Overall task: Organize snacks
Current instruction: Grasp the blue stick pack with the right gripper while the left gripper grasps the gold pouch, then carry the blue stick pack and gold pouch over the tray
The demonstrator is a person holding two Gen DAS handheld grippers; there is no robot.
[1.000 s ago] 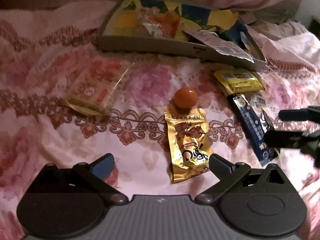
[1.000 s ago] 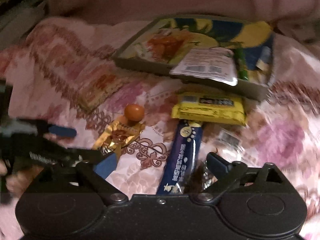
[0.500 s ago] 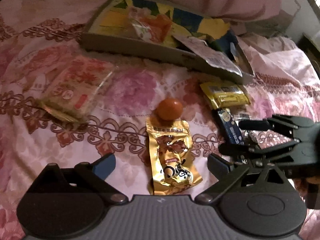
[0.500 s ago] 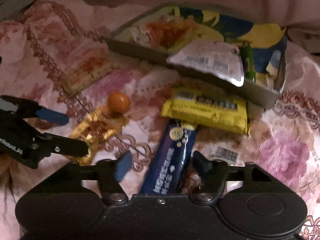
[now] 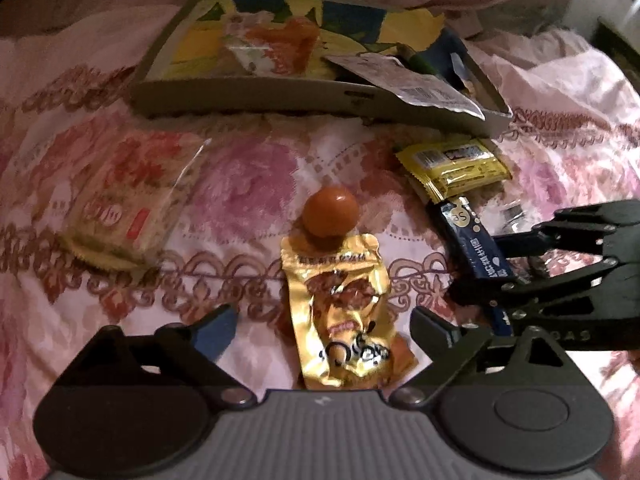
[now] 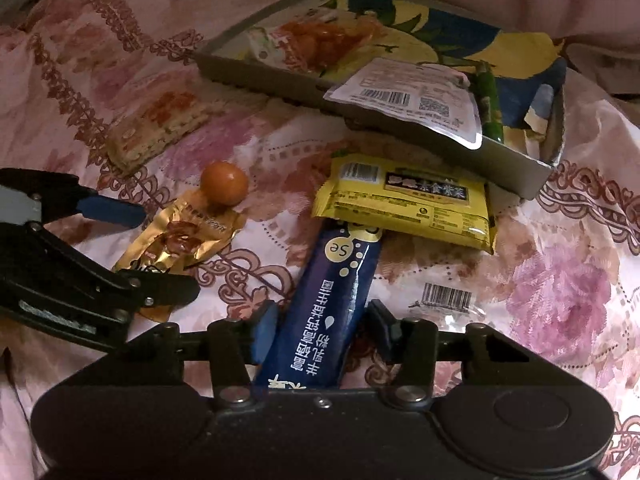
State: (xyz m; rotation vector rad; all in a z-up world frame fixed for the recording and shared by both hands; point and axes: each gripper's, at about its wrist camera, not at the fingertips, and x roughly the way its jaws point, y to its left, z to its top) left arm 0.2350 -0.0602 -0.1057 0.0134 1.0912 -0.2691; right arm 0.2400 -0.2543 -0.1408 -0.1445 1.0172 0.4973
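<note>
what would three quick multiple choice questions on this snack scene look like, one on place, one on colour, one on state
1. Where does the orange ball lie?
A. in the tray
B. at the top edge of the gold packet
C. on the yellow packet

2. What colour is the long stick pack between the right gripper's fingers?
A. dark blue
B. red
C. white

3. How does the left gripper stand?
A. shut on the ball
C. open, astride the gold packet
B. shut on the tray

Answers: 1 B, the ball touches the packet's top edge. 2 A, blue wrapper with white print. 3 C, both fingers stand clear of the packet.
</note>
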